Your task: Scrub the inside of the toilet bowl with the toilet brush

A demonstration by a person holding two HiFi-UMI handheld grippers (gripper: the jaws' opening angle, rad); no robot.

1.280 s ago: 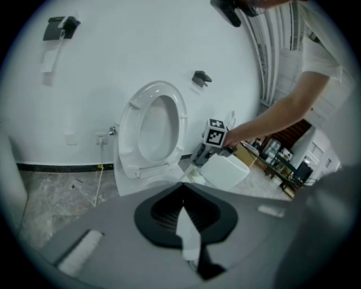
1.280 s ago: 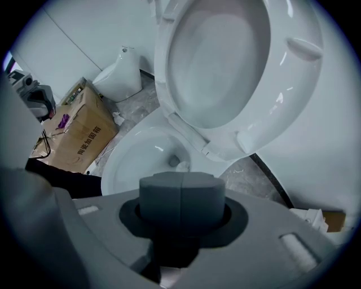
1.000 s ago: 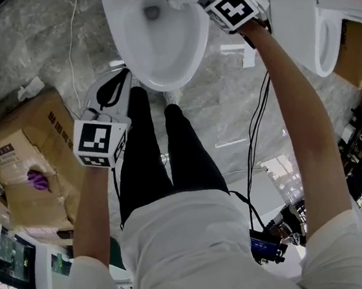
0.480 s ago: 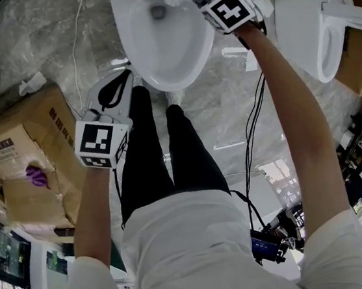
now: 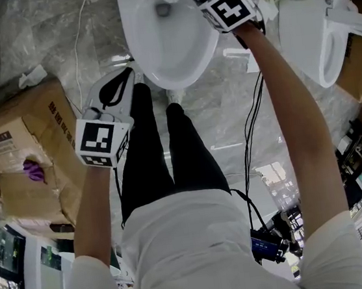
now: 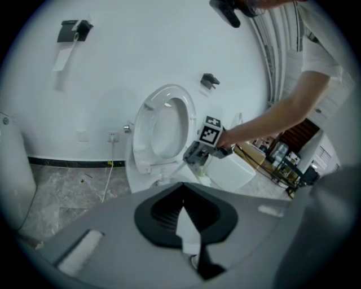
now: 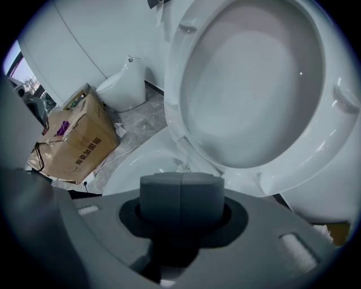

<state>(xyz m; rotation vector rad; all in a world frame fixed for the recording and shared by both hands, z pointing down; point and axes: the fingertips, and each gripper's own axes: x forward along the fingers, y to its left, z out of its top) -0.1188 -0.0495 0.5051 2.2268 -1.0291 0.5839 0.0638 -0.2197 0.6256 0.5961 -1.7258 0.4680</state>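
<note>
1. Right tool (image 7: 181,189): clenched, its two jaw blocks pressed together in the right gripper view. In the head view it sits over the bowl (image 5: 156,52), at about 2 o'clock on the rim.
2. Brush (image 6: 175,169): in the left gripper view a thin white handle runs from the right tool down into the bowl, so that tool is grasping it. The brush head is white on white and can't be made out.
3. Left tool (image 5: 125,76): clenched on nothing, tips meeting. It is outside the bowl, at 7 o'clock from it, above the floor (image 5: 228,102) and just beside the person's left leg.
4. Bowl: white, at 12 o'clock in the head view, with the drain (image 5: 163,8) at its far end.
5. Seat (image 7: 254,84): raised upright behind the bowl. It fills 12 to 3 o'clock of the right gripper view.
6. Legs (image 5: 192,152): in black, standing at 6 o'clock of the bowl, near its front rim.
7. Second toilet (image 5: 303,21): white, at 2 o'clock in the head view, apart from the bowl, on the outer side of the right forearm.
8. Box (image 5: 25,153): brown cardboard on the floor at 9 o'clock, near the left tool, with a purple item (image 5: 33,170) on top.
9. Cable (image 5: 79,35): thin, lying on the grey marbled floor at 11 o'clock, left of the bowl.
</note>
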